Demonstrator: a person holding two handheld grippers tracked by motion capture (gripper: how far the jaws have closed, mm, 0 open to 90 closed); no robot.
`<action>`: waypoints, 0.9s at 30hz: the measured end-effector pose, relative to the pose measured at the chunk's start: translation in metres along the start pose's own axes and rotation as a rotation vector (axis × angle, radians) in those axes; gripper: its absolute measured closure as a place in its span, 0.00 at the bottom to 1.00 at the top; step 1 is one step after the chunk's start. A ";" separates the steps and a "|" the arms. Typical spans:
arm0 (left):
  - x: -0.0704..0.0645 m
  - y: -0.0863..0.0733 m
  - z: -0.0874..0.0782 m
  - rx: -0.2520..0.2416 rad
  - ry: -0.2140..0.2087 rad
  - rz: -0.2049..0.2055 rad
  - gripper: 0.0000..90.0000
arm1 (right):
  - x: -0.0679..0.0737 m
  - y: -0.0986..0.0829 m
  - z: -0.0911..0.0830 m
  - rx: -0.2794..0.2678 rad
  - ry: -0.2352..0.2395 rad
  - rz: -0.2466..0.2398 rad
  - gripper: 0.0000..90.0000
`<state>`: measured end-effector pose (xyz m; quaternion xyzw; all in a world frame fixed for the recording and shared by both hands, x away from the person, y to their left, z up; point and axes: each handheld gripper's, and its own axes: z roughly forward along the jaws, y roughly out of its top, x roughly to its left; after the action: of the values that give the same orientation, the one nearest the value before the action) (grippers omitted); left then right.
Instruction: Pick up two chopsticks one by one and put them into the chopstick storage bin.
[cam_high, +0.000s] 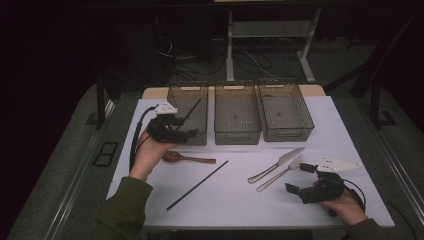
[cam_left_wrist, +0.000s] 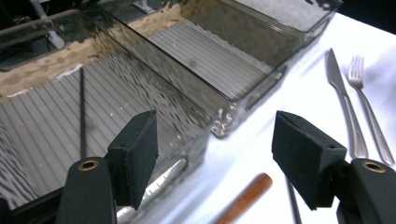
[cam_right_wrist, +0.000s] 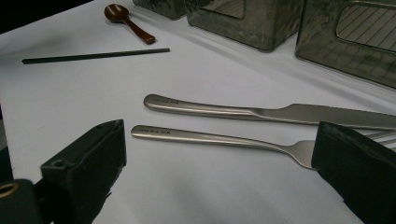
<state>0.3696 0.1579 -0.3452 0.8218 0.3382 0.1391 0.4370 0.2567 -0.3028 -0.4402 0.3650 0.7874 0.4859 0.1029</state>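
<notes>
The fork (cam_right_wrist: 219, 138) lies on the table (cam_high: 235, 200) beside the knife (cam_right_wrist: 261, 112), just ahead of the right gripper (cam_high: 304, 179), jaws spread. The left gripper (cam_left_wrist: 215, 154) hangs spread at the left bin (cam_left_wrist: 70, 116); its view shows a chopstick (cam_left_wrist: 82, 112) inside.

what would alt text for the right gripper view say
The open right tongs hover low over a white table, framing the handle of a steel fork that lies beside a steel knife. Farther off lie a black chopstick and a brown wooden spoon, with smoky clear bins along the far edge.
</notes>
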 end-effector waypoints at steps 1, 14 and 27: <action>-0.003 -0.004 -0.001 -0.003 -0.003 -0.004 0.33 | 0.000 0.000 0.001 0.002 0.000 0.002 0.03; -0.025 -0.041 -0.010 -0.017 -0.003 -0.003 0.29 | 0.001 0.000 0.005 0.013 -0.010 -0.012 0.03; -0.047 -0.077 -0.013 0.000 -0.024 0.006 0.29 | 0.003 -0.001 0.005 0.022 -0.016 -0.020 0.03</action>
<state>0.2951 0.1646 -0.3970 0.8245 0.3303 0.1305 0.4405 0.2571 -0.2972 -0.4429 0.3622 0.7954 0.4734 0.1101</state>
